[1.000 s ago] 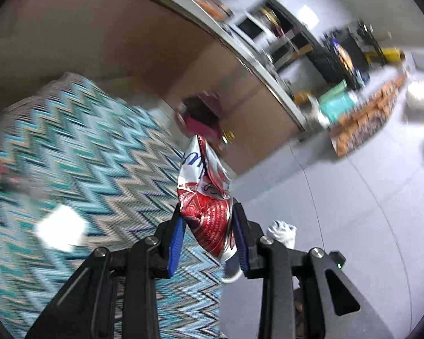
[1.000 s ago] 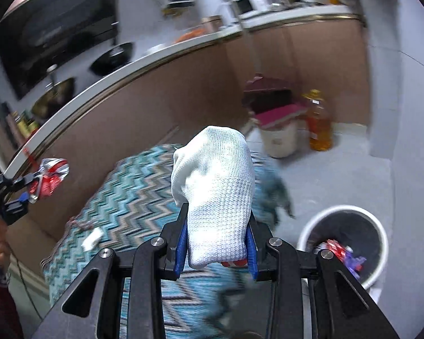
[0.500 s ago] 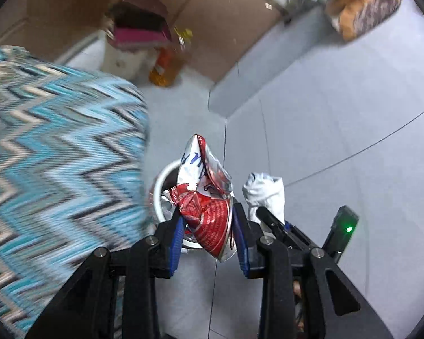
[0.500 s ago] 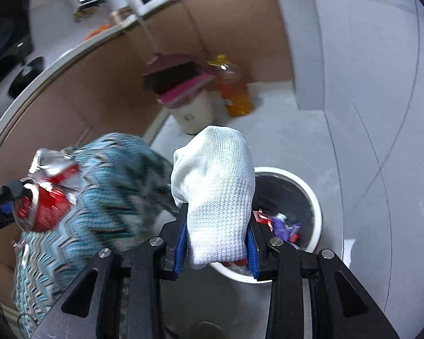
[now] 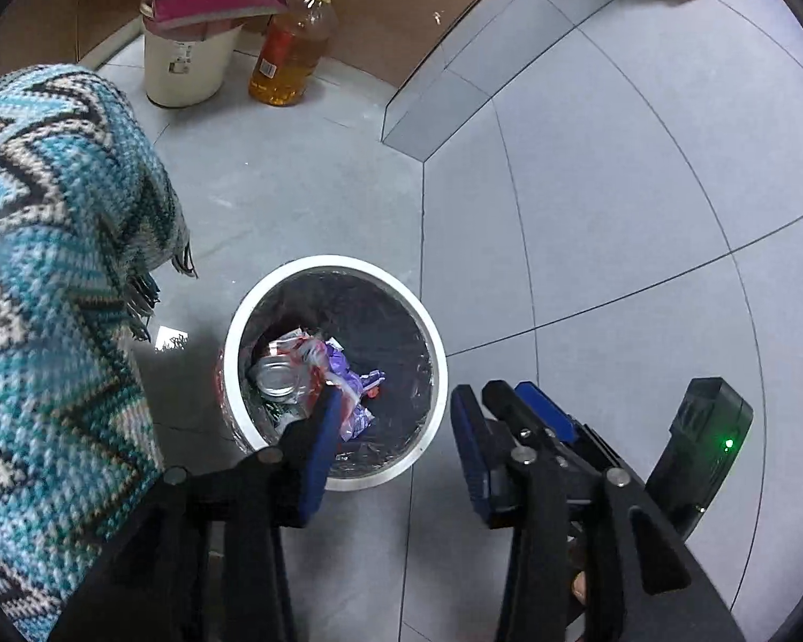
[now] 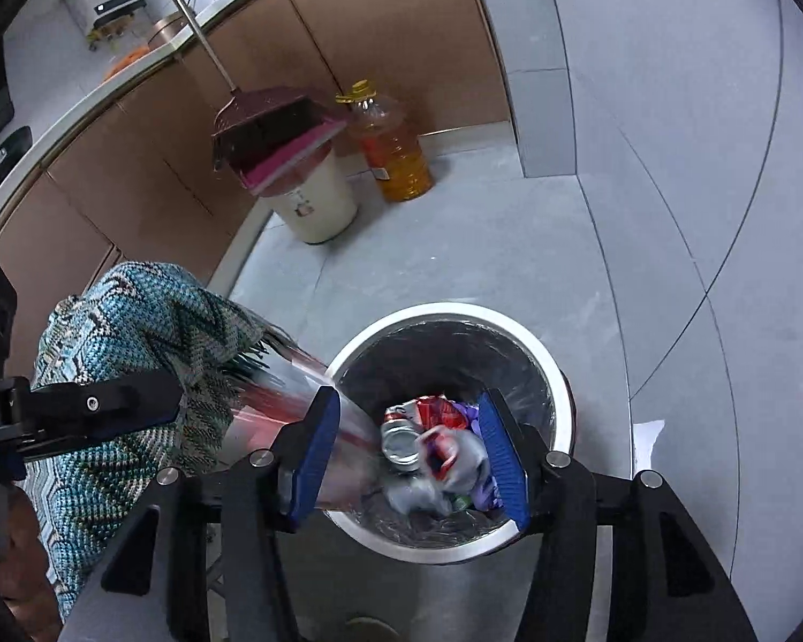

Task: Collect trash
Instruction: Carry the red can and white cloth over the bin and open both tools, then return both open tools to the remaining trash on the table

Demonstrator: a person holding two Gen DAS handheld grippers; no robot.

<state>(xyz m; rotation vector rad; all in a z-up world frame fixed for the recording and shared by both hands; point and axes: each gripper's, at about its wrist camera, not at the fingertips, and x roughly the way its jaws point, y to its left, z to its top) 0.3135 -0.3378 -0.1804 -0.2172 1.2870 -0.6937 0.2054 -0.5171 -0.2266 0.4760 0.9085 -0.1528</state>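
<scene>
A round white trash bin (image 5: pixel 439 358) with a dark liner stands on the grey floor; it also shows in the right wrist view (image 6: pixel 559 380). Inside lie a crushed red can (image 5: pixel 281 374), purple wrappers (image 5: pixel 356 382) and other trash (image 6: pixel 428 444). My left gripper (image 5: pixel 396 449) is open and empty just above the bin's near rim. My right gripper (image 6: pixel 409 457) is open and empty directly over the bin mouth. A blurred red and silver streak (image 6: pixel 294 401) runs from the left toward the bin. The right gripper also shows in the left wrist view (image 5: pixel 514 428).
A table with a blue zigzag knitted cloth (image 5: pixel 53 278) hangs close to the left of the bin. By the brown cabinets (image 6: pixel 230 123) stand a cream bucket (image 6: pixel 316 203) with a maroon dustpan on it and a bottle of yellow oil (image 6: pixel 396 155). Grey tiled floor (image 5: pixel 615 214) spreads right.
Both grippers moved over the bin and opened. The left let go of the crushed red can and the right let go of the white glove; both are gone from the jaws.
</scene>
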